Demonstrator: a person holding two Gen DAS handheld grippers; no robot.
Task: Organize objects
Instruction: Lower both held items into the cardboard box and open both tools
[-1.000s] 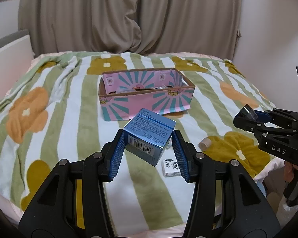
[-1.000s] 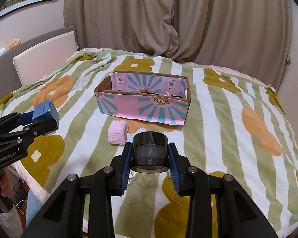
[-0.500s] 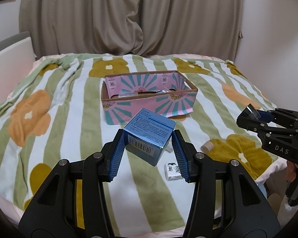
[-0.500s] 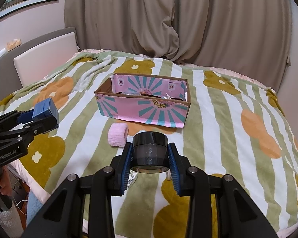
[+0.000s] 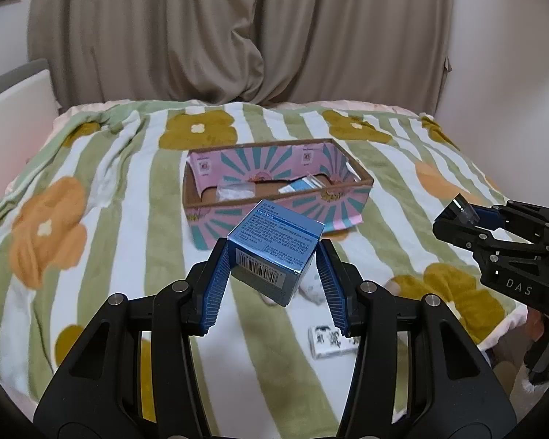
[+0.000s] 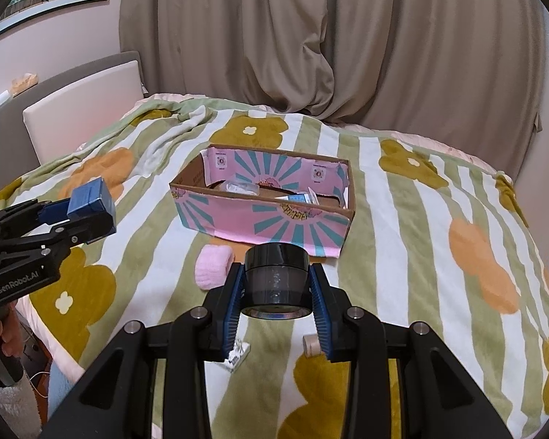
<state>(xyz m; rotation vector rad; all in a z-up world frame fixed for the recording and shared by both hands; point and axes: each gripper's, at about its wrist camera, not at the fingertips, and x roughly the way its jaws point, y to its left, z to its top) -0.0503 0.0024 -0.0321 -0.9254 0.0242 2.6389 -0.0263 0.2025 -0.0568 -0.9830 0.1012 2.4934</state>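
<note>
Striped floral blanket [image 6: 384,197] spread over bed. Pink cardboard box [image 6: 263,219] set mid-bed, open-topped. Blue carton [image 5: 274,252] clamped in left gripper [image 5: 272,274] jaws; black jar [image 6: 276,278] clamped in right gripper [image 6: 276,292] jaws, both held short of box.

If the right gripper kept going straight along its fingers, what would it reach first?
Probably the pink patterned box: the right gripper, shut on a dark jar, points at the box's near wall, with only striped blanket between. Depth is unclear; the pink roll lies left of that line.
</note>
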